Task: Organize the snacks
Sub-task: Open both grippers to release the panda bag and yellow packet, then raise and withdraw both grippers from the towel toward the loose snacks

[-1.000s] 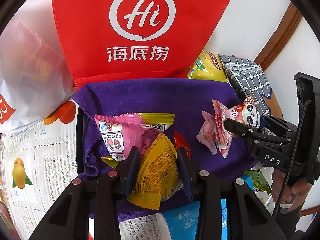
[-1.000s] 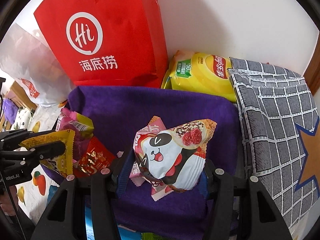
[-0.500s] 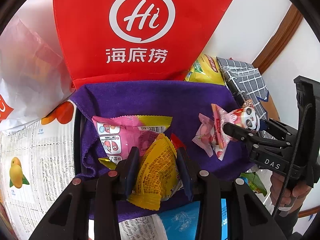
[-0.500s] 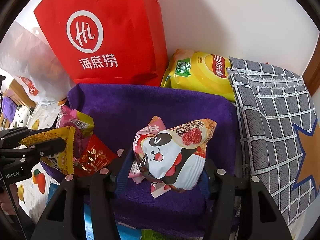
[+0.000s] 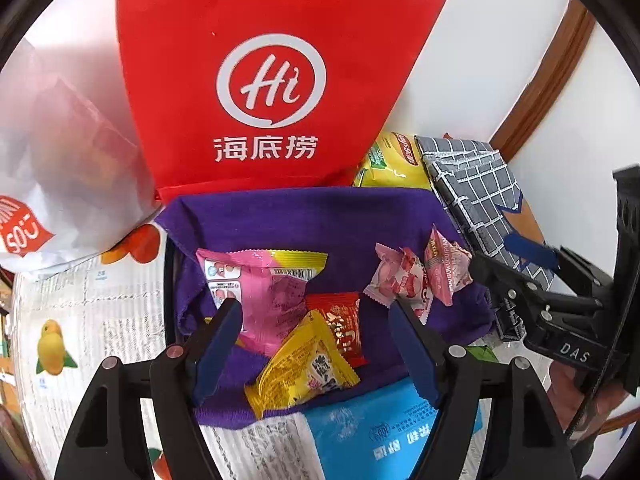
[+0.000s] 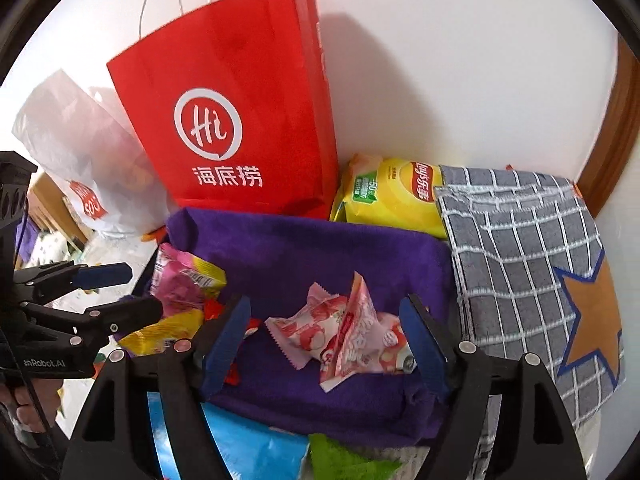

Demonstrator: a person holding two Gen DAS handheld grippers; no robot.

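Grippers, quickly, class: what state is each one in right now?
Left tool: jaws opening, holding nothing; crinkly yellow snack packet lies loose on the purple cloth.
Right tool: jaws opening, holding nothing; pink plastic candy wrappers lie between.

The left gripper [image 5: 316,340] was a matte black frame of angular, cut-out arms, each fixed with round silver screws and tipped with a dark blue pad. The right gripper [image 6: 326,338] had the same black arms, silver screws and blue pads; seen from the left camera, its body carried white "DAS" lettering and a thin black cable looping past the hand [image 5: 576,396] beneath. From the right camera, the left unit bore white lettering ending in "Robot.AI" and a black cable.
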